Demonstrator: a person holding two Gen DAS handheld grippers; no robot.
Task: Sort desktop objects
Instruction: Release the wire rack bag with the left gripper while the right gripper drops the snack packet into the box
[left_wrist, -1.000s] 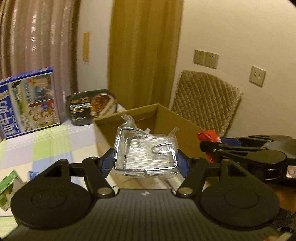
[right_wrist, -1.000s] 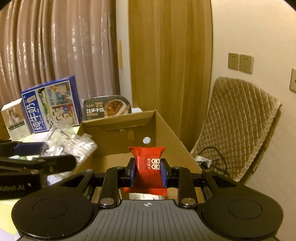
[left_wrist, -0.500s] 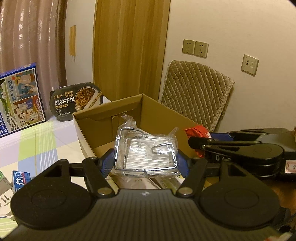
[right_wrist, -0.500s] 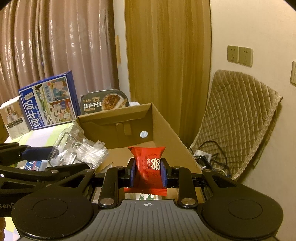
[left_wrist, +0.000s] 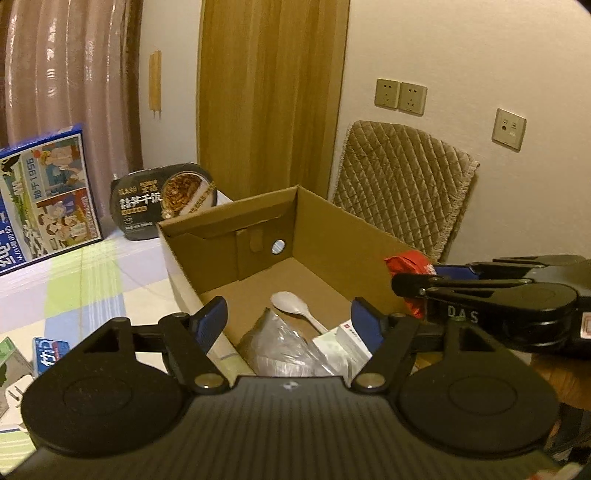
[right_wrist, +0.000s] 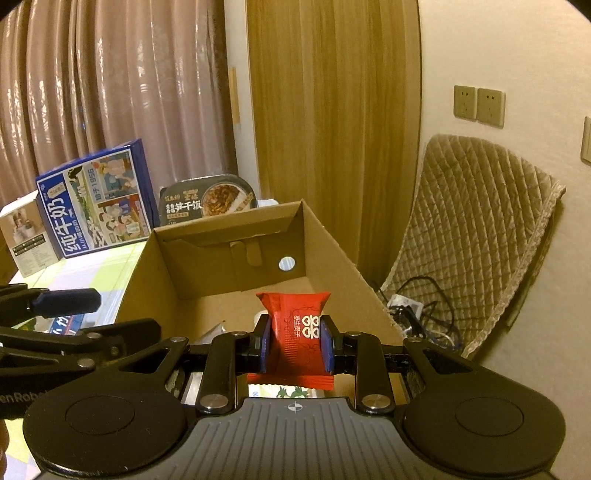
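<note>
An open cardboard box (left_wrist: 325, 229) stands on the table, also in the right wrist view (right_wrist: 332, 240). My left gripper (left_wrist: 290, 319) is open and empty above the box's near end. Below it inside lie a clear plastic bag (left_wrist: 280, 350), a white plastic spoon (left_wrist: 295, 306) and a white packet (left_wrist: 343, 343). My right gripper (right_wrist: 297, 345) is shut on a red snack packet (right_wrist: 299, 332) and holds it over the box; it shows at the right of the left wrist view (left_wrist: 406, 266).
A blue milk carton box (right_wrist: 96, 199) and a black instant rice tray (right_wrist: 207, 199) stand behind the box. A small white box (right_wrist: 26, 232) is at far left. Small packets (left_wrist: 50, 354) lie on the checked tablecloth. A quilted chair (right_wrist: 472, 229) stands to the right.
My left gripper opened and let go of the clear bag of wire clips, which dropped into the box. Both grippers moved forward over the box. The right gripper still holds the red packet.
</note>
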